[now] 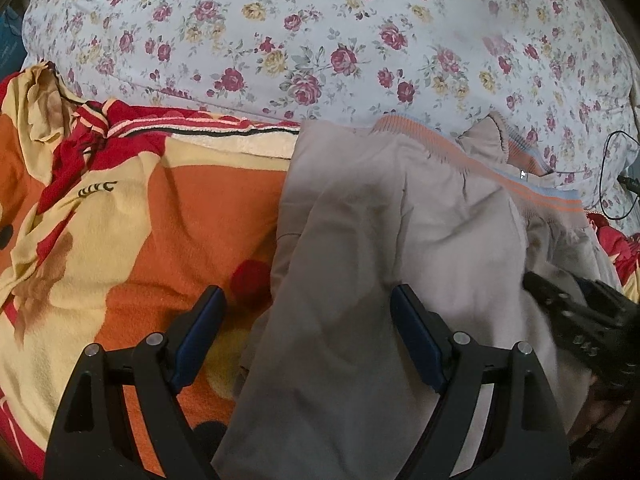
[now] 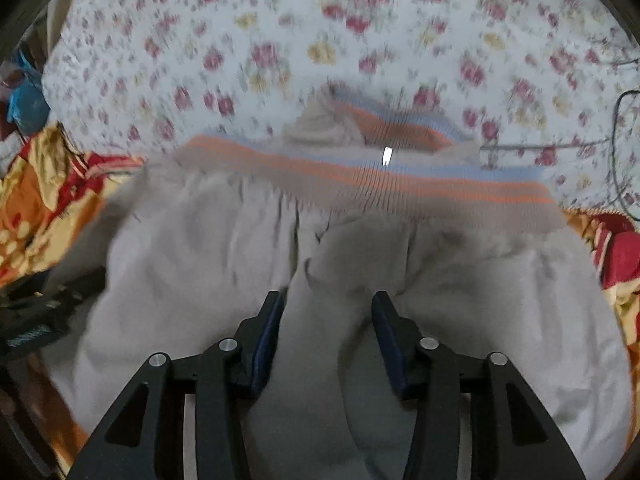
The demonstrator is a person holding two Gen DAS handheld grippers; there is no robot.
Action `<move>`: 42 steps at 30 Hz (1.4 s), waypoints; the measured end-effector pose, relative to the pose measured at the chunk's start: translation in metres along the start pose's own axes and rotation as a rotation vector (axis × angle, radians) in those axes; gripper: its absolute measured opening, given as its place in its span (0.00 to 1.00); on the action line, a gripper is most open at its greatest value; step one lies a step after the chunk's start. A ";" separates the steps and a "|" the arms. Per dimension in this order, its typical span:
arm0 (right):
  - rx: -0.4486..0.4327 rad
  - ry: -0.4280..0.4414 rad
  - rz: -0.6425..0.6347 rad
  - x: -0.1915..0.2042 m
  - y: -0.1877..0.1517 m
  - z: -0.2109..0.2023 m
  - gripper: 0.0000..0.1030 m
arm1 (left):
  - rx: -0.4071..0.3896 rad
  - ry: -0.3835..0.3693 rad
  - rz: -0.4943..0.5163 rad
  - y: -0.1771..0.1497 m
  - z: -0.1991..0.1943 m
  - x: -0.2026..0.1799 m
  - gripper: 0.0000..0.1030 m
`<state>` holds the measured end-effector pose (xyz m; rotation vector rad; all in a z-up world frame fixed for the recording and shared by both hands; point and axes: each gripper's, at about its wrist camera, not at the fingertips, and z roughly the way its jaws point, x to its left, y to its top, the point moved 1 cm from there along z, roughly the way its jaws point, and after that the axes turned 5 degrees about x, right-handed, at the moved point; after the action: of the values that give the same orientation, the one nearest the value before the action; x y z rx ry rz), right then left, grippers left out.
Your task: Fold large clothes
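A beige jacket [image 1: 380,248] with a ribbed orange-and-blue striped hem [image 1: 520,188] lies on the bed. My left gripper [image 1: 308,304] stands wide open over the jacket's left edge, its pads clear of the cloth. At the right edge of that view is my right gripper [image 1: 580,312], down on the fabric. In the blurred right wrist view the jacket [image 2: 200,248] fills the lower half, its hem [image 2: 380,184] beyond. My right gripper [image 2: 328,304] is half open, with a raised fold of beige cloth between its fingers and a dark gap at the right pad.
A floral white sheet [image 1: 320,32] covers the far half of the bed. An orange, yellow and red blanket [image 1: 140,220] lies under and left of the jacket. A black cable [image 1: 616,176] loops at the right. Something blue [image 2: 24,96] sits at the bed's left.
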<state>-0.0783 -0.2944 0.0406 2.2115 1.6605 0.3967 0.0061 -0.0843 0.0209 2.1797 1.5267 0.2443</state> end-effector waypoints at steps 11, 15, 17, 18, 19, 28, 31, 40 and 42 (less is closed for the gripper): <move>0.002 0.052 0.018 -0.011 -0.011 -0.033 0.54 | 0.015 -0.003 -0.006 0.002 0.002 0.001 0.84; -0.036 0.051 0.015 -0.021 -0.027 -0.057 0.61 | 0.030 -0.016 -0.020 0.004 0.003 0.002 0.85; -0.065 0.044 0.032 -0.030 -0.033 -0.066 0.63 | 0.058 -0.047 -0.039 0.006 0.005 0.008 0.85; -0.082 0.043 0.041 -0.034 -0.036 -0.068 0.63 | 0.066 -0.058 -0.047 0.006 0.005 0.010 0.85; -0.096 0.046 0.047 -0.037 -0.036 -0.069 0.63 | 0.076 -0.075 -0.064 0.006 0.005 0.015 0.85; -0.139 0.113 0.055 -0.045 -0.027 -0.062 0.63 | 0.078 -0.124 -0.116 0.012 0.005 0.027 0.85; -0.129 0.126 0.051 -0.048 -0.026 -0.059 0.63 | 0.082 -0.128 -0.110 0.013 0.009 0.026 0.86; -0.092 0.176 0.092 -0.049 -0.030 -0.050 0.64 | 0.044 -0.159 -0.132 0.013 0.003 0.029 0.86; -0.087 0.182 0.094 -0.048 -0.031 -0.049 0.64 | 0.037 -0.200 -0.139 0.013 0.001 0.030 0.86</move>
<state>-0.1388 -0.3276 0.0704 2.2519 1.5970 0.7007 0.0284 -0.0609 0.0224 2.0456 1.5697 -0.0459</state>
